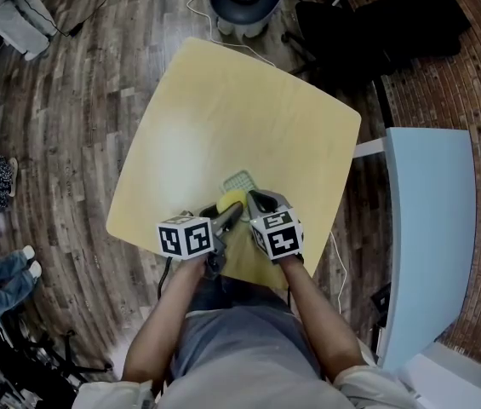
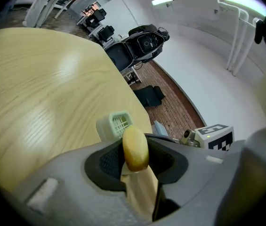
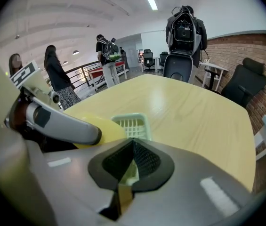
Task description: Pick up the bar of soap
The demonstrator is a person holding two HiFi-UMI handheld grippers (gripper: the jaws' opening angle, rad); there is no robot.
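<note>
Floor [image 1: 78, 100]: dark wood planks are running all round the desk [image 1: 223, 109].
Desk: a pale yellow wooden top is carrying the soap dish [image 3: 132, 122] close to its near edge.
Forearms [image 1: 168, 313]: two bare arms are reaching in from the bottom of the head view, each hand working one claw.
Left claw [image 1: 236, 210]: it is angling across toward the dish, its jaws standing a little apart and pressing on both flat faces of the bar of soap [image 2: 135, 146].
Right claw [image 3: 133, 149]: its jaws are drawn almost together and are pinching the dish's near rim.
Soap dish: pale green and slatted, it is sitting on the desk just ahead of both claws.
Bar of soap: the yellow oval is standing on edge in the left claw's grip, over the dish's near end.
</note>
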